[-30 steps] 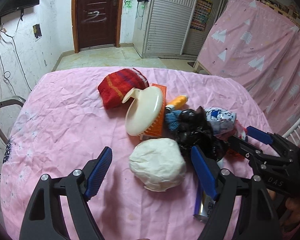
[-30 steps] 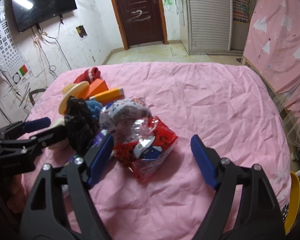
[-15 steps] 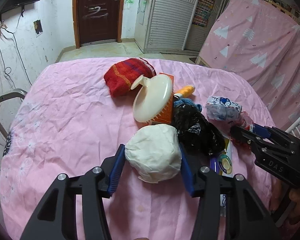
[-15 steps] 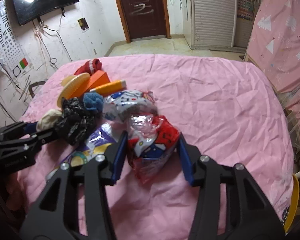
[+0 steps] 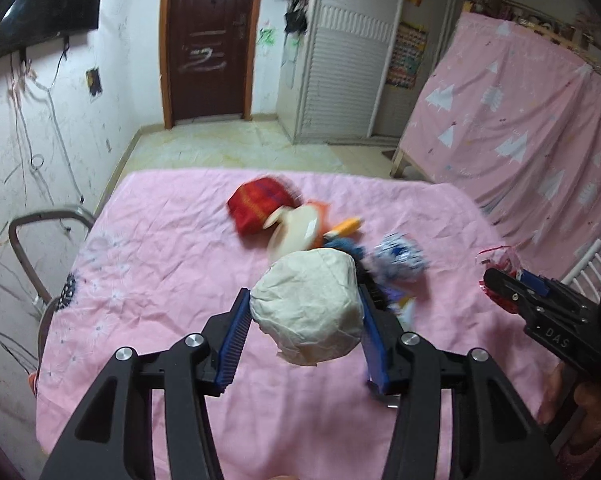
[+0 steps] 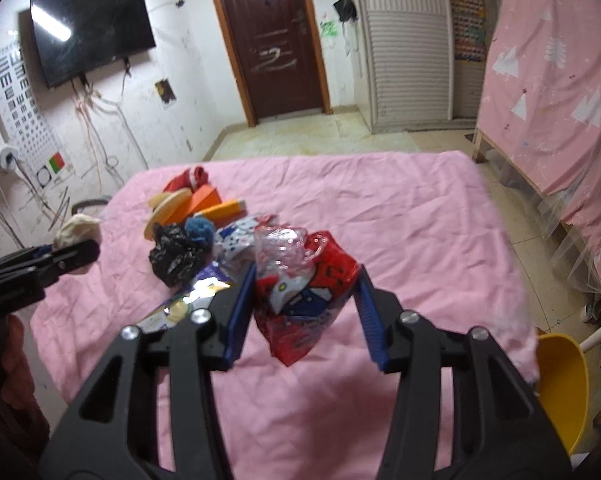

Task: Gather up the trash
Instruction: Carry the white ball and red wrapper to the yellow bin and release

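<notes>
My left gripper (image 5: pixel 304 316) is shut on a white crumpled paper ball (image 5: pixel 306 306) and holds it above the pink table (image 5: pixel 148 272). My right gripper (image 6: pixel 304 296) is shut on a red and clear plastic wrapper (image 6: pixel 304 280) and holds it above the table; it also shows in the left wrist view (image 5: pixel 500 276). On the table lie a black plastic bag (image 6: pixel 174 256), a white and blue wrapper (image 5: pixel 398 254), a flat printed packet (image 6: pixel 180 304) and a blue yarn ball (image 6: pixel 199 229).
A red knitted cloth (image 5: pixel 258 206), a cream brush (image 5: pixel 294 230), an orange box (image 6: pixel 205 199) and an orange tube (image 6: pixel 220 211) lie at the far side. A yellow bin (image 6: pixel 562 384) stands right of the table. A metal chair (image 5: pixel 32 240) stands at the left.
Both grippers closed on their items, the left on the paper ball and the right on the red wrapper, and lifted them off the table and back from the pile.
</notes>
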`<state>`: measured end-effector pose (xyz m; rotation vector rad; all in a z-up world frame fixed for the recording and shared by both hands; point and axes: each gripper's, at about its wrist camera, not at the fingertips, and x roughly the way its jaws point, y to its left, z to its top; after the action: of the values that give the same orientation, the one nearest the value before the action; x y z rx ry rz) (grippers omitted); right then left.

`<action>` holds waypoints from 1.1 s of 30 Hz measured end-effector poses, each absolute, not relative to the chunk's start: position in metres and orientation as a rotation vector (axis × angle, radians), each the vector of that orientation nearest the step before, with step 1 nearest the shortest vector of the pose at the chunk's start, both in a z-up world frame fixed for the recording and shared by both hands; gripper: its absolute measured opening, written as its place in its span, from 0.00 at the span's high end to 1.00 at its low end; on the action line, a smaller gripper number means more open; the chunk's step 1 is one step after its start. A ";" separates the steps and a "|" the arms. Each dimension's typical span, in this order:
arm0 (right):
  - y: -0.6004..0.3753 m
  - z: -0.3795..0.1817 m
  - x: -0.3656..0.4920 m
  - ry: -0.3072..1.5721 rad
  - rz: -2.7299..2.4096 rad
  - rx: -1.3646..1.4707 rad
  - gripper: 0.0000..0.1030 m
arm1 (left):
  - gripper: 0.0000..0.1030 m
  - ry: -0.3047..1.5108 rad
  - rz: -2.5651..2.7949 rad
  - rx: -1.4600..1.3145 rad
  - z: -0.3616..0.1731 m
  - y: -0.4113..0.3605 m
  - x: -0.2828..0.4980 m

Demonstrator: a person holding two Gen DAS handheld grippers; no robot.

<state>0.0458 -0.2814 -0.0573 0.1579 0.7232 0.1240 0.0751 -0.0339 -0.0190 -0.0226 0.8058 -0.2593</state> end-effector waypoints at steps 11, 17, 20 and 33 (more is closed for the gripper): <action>-0.355 -0.030 -0.018 0.594 -0.012 0.224 0.55 | 0.59 0.729 -0.440 0.061 0.014 -0.125 0.034; -0.400 -0.032 -0.046 0.567 -0.102 0.251 0.55 | 0.59 0.745 -0.575 0.111 0.011 -0.194 0.018; -0.423 -0.036 -0.058 0.564 -0.145 0.268 0.55 | 0.59 0.752 -0.637 0.137 0.006 -0.229 0.010; -0.491 -0.077 -0.083 0.631 -0.231 0.332 0.55 | 0.59 0.888 -0.783 0.191 -0.034 -0.338 -0.001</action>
<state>-0.0825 -0.4913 -0.0766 0.3318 0.6314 -0.2311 -0.0011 -0.3378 -0.0335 0.1912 0.8881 -0.7829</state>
